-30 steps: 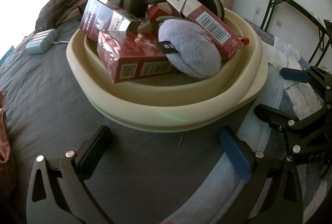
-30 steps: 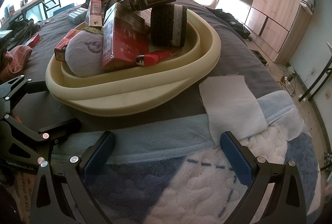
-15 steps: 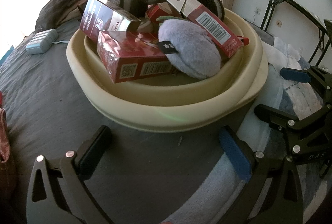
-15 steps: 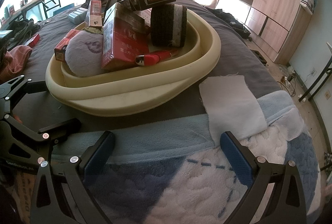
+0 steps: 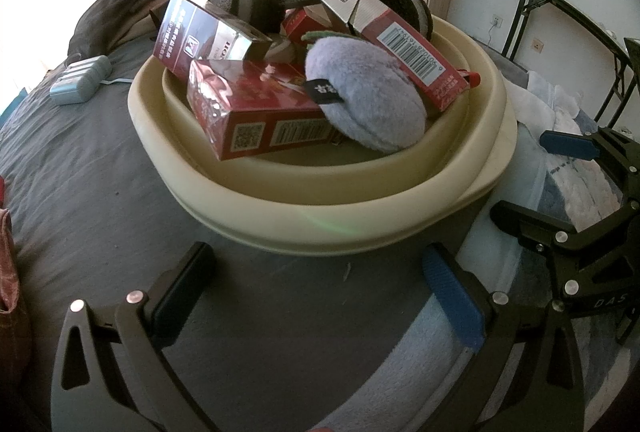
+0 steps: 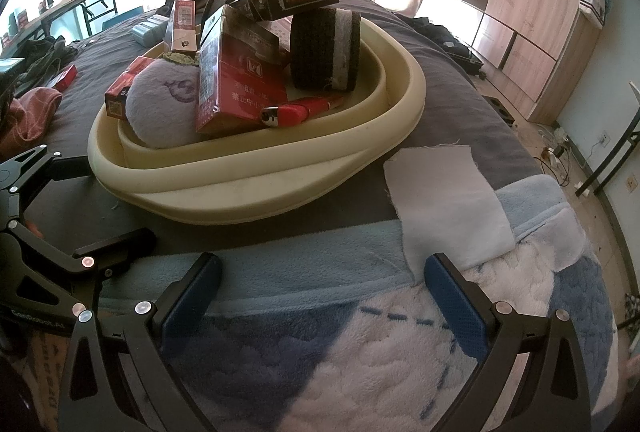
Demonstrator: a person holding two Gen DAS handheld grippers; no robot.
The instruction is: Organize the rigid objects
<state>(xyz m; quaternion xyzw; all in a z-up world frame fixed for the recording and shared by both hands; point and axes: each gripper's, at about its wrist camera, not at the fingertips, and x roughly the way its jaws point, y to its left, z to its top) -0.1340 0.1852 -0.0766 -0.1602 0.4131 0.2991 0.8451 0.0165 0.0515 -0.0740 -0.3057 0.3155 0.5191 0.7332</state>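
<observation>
A cream oval basin [image 5: 328, 216] [image 6: 248, 191] sits on a grey bedspread, piled with red cartons [image 5: 256, 119] [image 6: 240, 87], a lilac plush pad [image 5: 368, 95] [image 6: 164, 107], dark sponge rolls [image 6: 324, 47] and a red lighter [image 6: 296, 111]. My left gripper [image 5: 316, 284] stands open just short of the basin's near rim, nothing between its fingers. My right gripper [image 6: 320, 292] is open too, over the blue-and-white fleece blanket [image 6: 360, 352], a little back from the basin. Each gripper shows at the edge of the other's view.
A white cloth square [image 6: 444, 199] lies on the blanket to the right of the basin. A pale blue box [image 5: 80, 79] rests on the bedspread at far left. A red carton [image 6: 64, 77] and clothes lie at the bed's left side. Wardrobe and folding tables stand beyond.
</observation>
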